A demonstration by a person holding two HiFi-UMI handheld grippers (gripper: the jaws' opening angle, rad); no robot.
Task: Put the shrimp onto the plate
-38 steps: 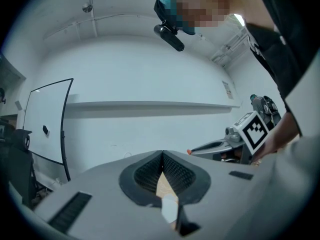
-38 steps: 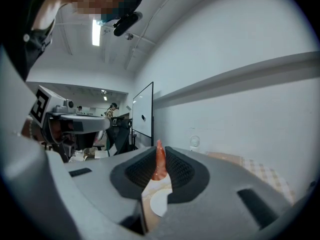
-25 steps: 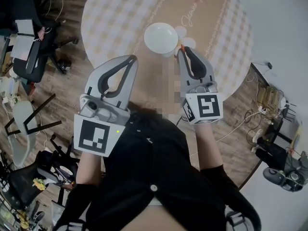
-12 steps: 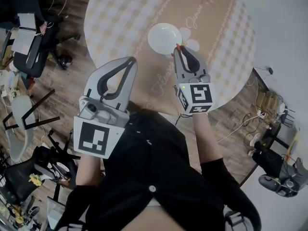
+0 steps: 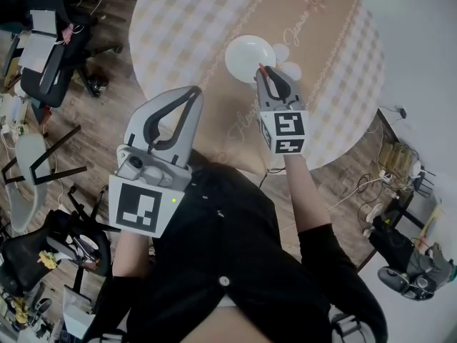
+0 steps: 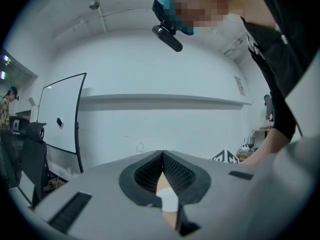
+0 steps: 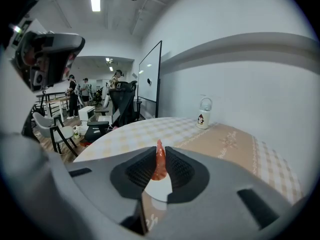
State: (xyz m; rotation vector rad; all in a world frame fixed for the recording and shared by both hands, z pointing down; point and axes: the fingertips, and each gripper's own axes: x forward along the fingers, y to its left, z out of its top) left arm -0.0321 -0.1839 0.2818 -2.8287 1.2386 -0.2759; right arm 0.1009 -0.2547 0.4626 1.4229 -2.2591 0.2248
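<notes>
A small orange shrimp (image 7: 159, 161) stands upright, pinched between the jaws of my right gripper (image 7: 160, 151), which is shut on it. In the head view the right gripper (image 5: 262, 71) hovers at the near right rim of the white plate (image 5: 248, 56) on the round table, and the shrimp's tip (image 5: 260, 67) pokes out past the jaws. The plate (image 7: 159, 190) shows below the shrimp through the jaw gap. My left gripper (image 5: 195, 91) hangs back at the table's near edge, shut with nothing in it. In its own view the left gripper (image 6: 162, 154) points at a white wall.
The round table (image 5: 186, 27) wears a checked cloth with a tan band. Two small white dishes (image 5: 284, 59) lie right of the plate. A small white bottle (image 7: 202, 119) stands at the table's far side. Office chairs (image 5: 43, 84) and cables crowd the wooden floor.
My right gripper has carried the shrimp forward, from short of the plate to its near right rim. The left gripper has stayed where it was.
</notes>
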